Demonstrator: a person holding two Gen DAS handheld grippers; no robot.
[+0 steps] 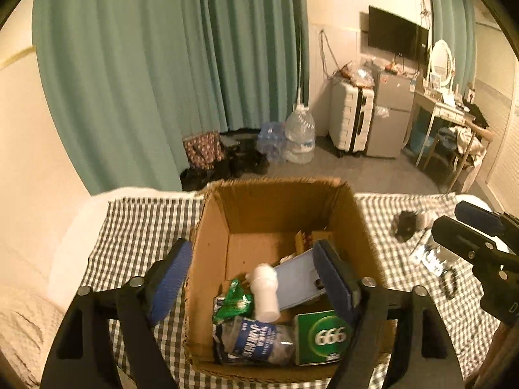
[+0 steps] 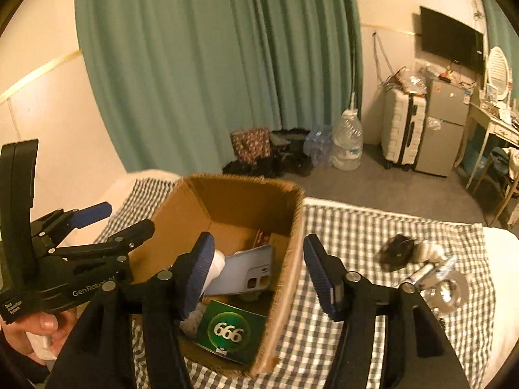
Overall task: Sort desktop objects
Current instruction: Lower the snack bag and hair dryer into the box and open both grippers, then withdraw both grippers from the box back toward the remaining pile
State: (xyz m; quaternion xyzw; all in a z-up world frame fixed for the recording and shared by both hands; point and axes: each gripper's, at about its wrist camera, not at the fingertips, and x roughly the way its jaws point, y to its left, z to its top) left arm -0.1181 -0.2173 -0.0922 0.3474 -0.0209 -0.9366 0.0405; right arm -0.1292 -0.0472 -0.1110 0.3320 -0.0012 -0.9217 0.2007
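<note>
An open cardboard box point(image 1: 211, 243) stands on a checked cloth. In it lie a white bottle point(image 1: 266, 291), a light blue phone point(image 1: 296, 278), a green "666" box point(image 1: 322, 337), a green packet point(image 1: 233, 301) and a blue-labelled packet point(image 1: 256, 343). My left gripper point(image 1: 253, 278) is open and empty, straddling the box's left wall. My right gripper point(image 2: 259, 275) is open and empty, straddling the box's right wall point(image 2: 288, 278). The phone point(image 2: 246, 275) and "666" box point(image 2: 230, 330) also show in the right wrist view.
Right of the box, loose items lie on the cloth point(image 2: 350, 246): a black object point(image 2: 397, 251), a white tube point(image 2: 421, 272) and a shiny packet point(image 2: 449, 291). Behind are a green curtain point(image 1: 162, 64), water bottles point(image 1: 300, 136), a suitcase and a small fridge.
</note>
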